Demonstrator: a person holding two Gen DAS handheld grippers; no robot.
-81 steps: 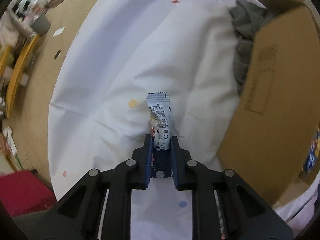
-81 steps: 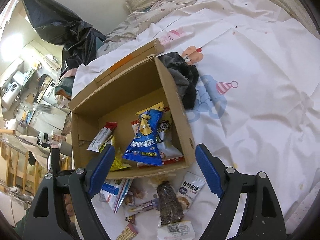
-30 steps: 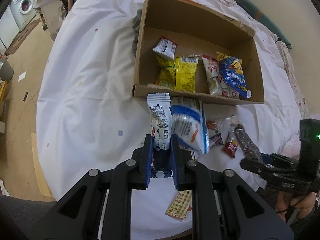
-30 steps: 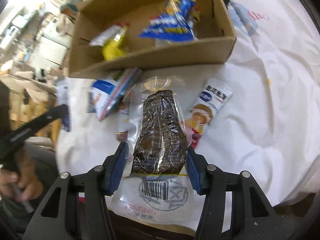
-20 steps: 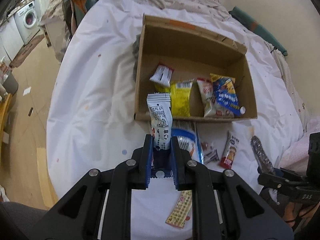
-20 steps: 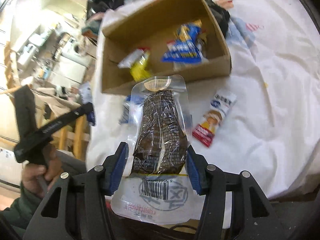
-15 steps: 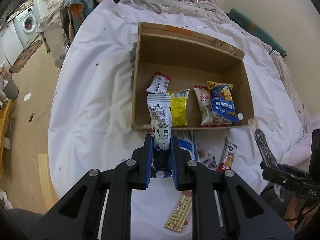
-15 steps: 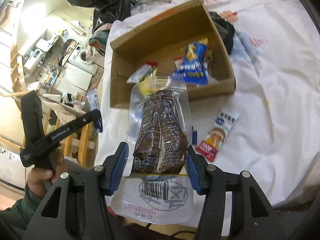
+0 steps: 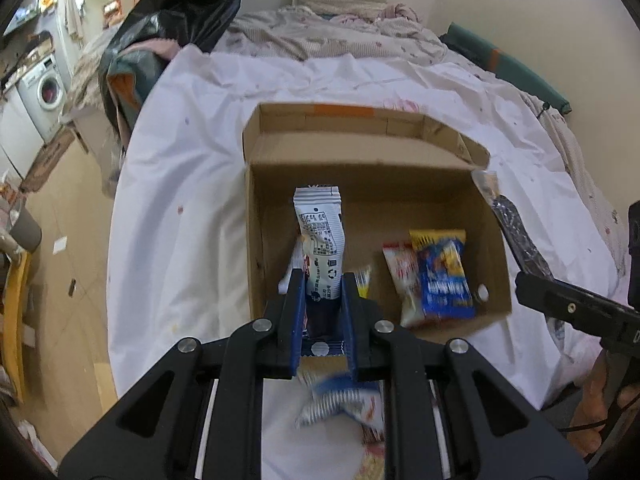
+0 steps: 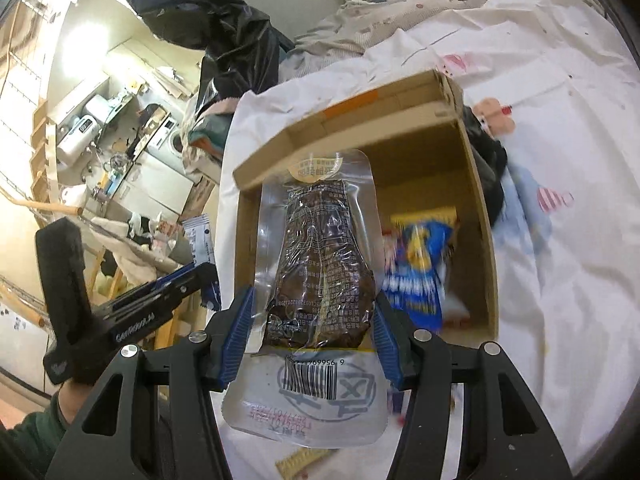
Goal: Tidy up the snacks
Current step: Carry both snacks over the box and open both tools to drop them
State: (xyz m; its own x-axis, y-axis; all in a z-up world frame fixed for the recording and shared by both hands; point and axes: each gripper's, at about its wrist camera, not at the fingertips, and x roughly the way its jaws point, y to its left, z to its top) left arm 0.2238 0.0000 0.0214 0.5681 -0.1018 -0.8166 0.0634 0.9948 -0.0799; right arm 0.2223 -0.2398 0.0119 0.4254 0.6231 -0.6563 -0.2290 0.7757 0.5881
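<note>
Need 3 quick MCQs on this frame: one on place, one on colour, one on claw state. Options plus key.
1. Where does the cardboard box sit?
A. on the white bed sheet
B. on the wooden floor
C. on a chair

2. What colour is the dark snack inside the clear pouch?
A. green
B. brown
C. pink

3. How is the left claw?
A. open and empty
B. shut on the white snack packet
C. shut on the box wall

Key:
1 A, the sheet surrounds the box.
2 B, a dark brown block shows through the plastic held by the right claw.
3 B, both fingers pinch the packet's lower end.
</note>
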